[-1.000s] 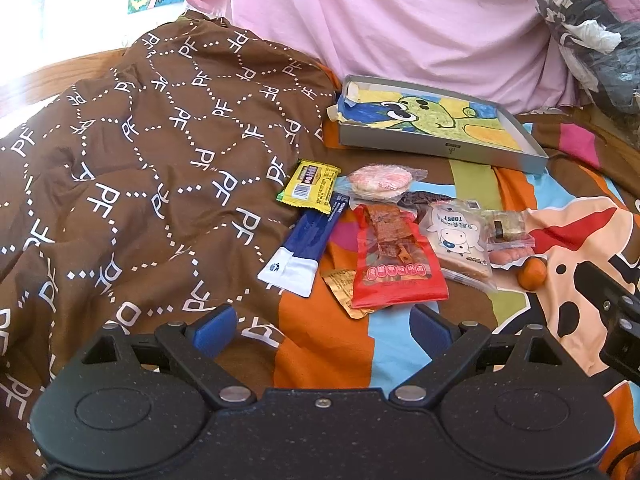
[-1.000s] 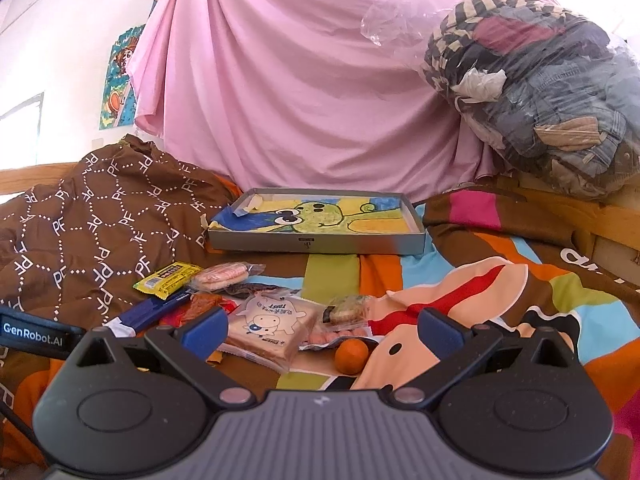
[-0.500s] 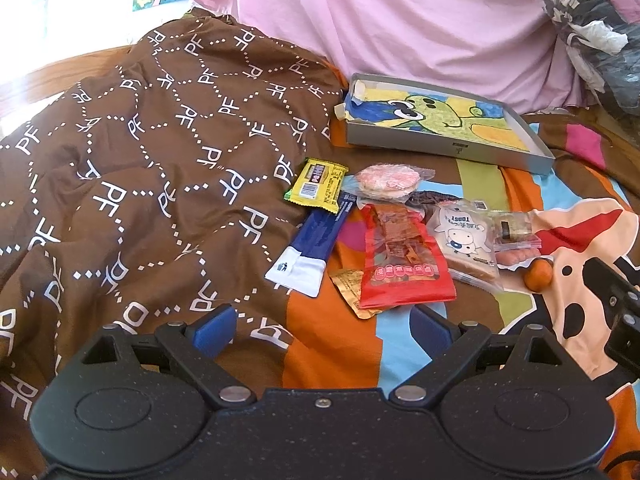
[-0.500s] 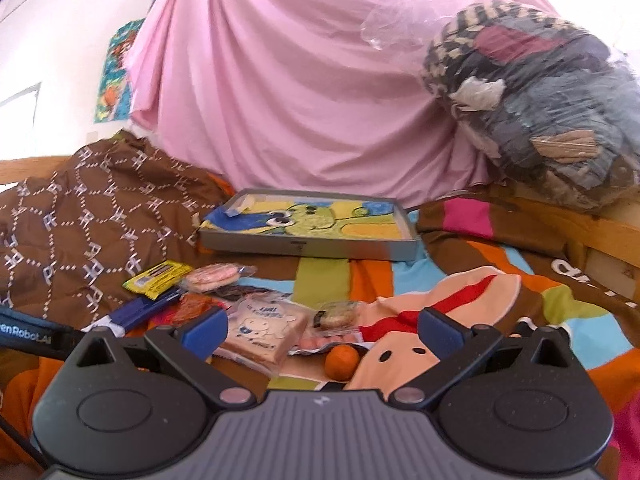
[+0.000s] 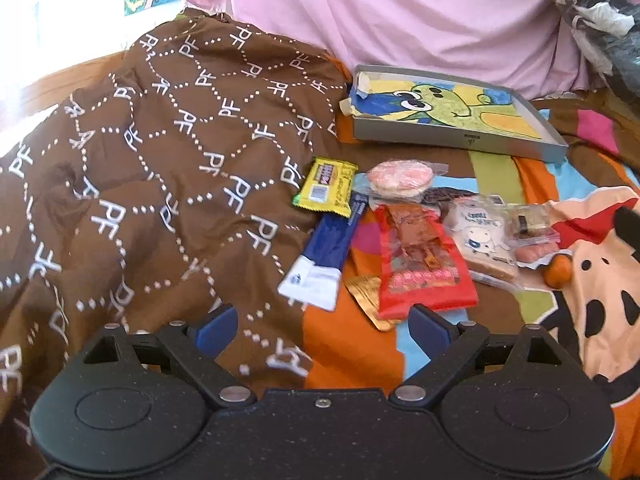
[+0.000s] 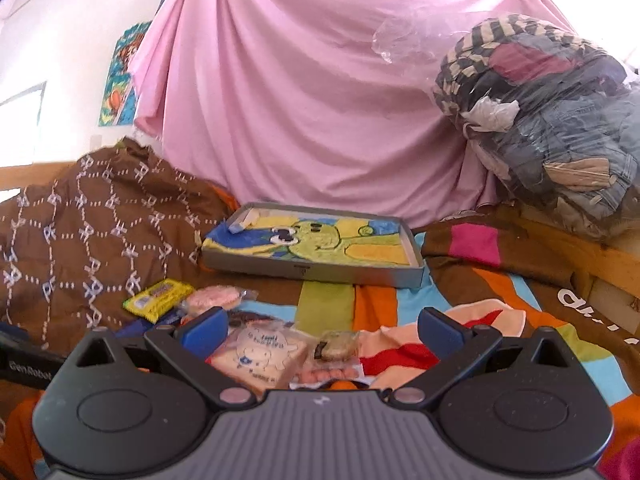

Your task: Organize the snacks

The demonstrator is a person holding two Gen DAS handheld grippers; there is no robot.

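Observation:
Several snacks lie in a loose pile on the bed: a yellow bar (image 5: 326, 188), a blue and white pack (image 5: 326, 258), a red bag (image 5: 422, 262), a round pink cake (image 5: 400, 176), a toast pack (image 5: 480, 240) and a small orange (image 5: 558, 272). Behind them sits a shallow grey tray (image 5: 456, 142) with a cartoon lining. My left gripper (image 5: 322, 326) is open, just short of the blue pack and red bag. My right gripper (image 6: 322, 330) is open, hovering over the toast pack (image 6: 262, 354), with the tray (image 6: 316, 272) beyond.
A brown patterned blanket (image 5: 152, 184) is heaped on the left. A pink sheet (image 6: 304, 100) hangs behind the tray. A clear bag stuffed with clothes (image 6: 552, 120) rests on a wooden ledge at the right. A striped cartoon bedspread (image 6: 480, 312) covers the bed.
Both grippers have moved forward toward the snacks. The right gripper now stands over the toast pack and the orange has slipped under its body. Nothing has been grasped.

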